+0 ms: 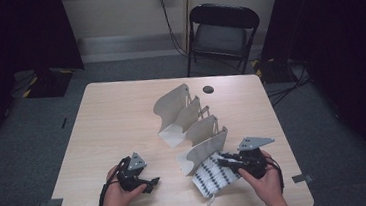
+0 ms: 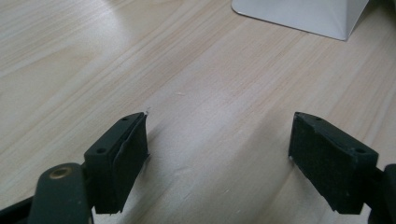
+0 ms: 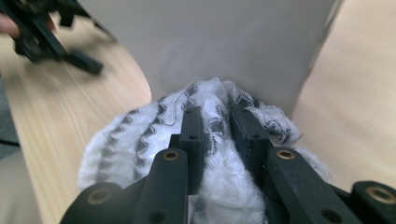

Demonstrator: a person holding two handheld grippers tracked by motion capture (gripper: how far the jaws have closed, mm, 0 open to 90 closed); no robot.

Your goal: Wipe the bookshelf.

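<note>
Right gripper view looks along the right hand-held gripper (image 3: 217,126), whose jaws are pinched narrow on a bunched white cloth with dark stripes (image 3: 140,144), probably so the soft fabric can be carried as one piece. The cloth lies at the near right of the surface (image 1: 116,114), touching the closest curved panel of a grey rack (image 1: 193,127), seemingly its destination. The left hand-held gripper (image 1: 150,182) rests near the front edge, jaws wide and holding nothing, apparently waiting.
</note>
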